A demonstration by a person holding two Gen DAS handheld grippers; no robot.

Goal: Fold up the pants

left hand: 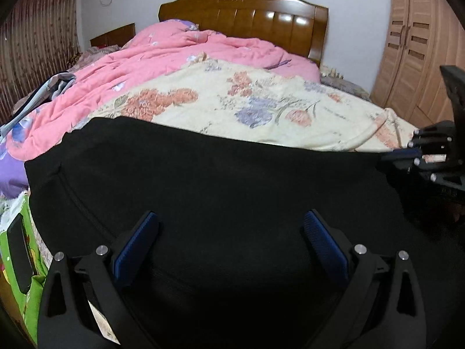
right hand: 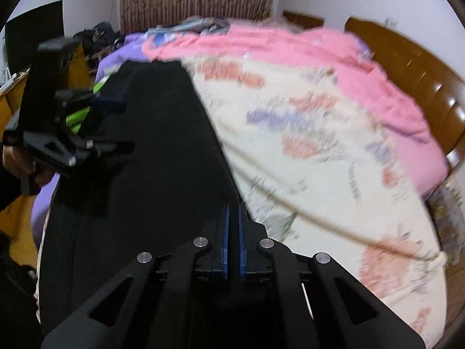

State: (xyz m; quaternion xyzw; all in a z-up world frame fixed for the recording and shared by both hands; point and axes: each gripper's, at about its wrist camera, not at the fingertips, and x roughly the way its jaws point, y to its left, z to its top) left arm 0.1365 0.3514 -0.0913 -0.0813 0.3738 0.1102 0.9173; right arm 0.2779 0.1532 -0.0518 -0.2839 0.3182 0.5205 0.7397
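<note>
Black pants (left hand: 218, 192) lie spread across the near edge of the bed, on a cream floral quilt (left hand: 247, 101). My left gripper (left hand: 231, 224) is open, its blue pads wide apart just above the black cloth. My right gripper (right hand: 234, 212) has its blue pads nearly together at the pants' far edge (right hand: 162, 151); whether cloth sits between them is hidden. In the left wrist view the right gripper (left hand: 407, 154) shows at the right end of the pants. In the right wrist view the left gripper (right hand: 113, 101) shows over the pants' left side.
A pink blanket (left hand: 162, 61) is bunched towards the wooden headboard (left hand: 247, 14). A wardrobe (left hand: 418, 58) stands at the right, curtains (left hand: 35, 58) at the left. A green bag (left hand: 23, 261) sits beside the bed's near left corner.
</note>
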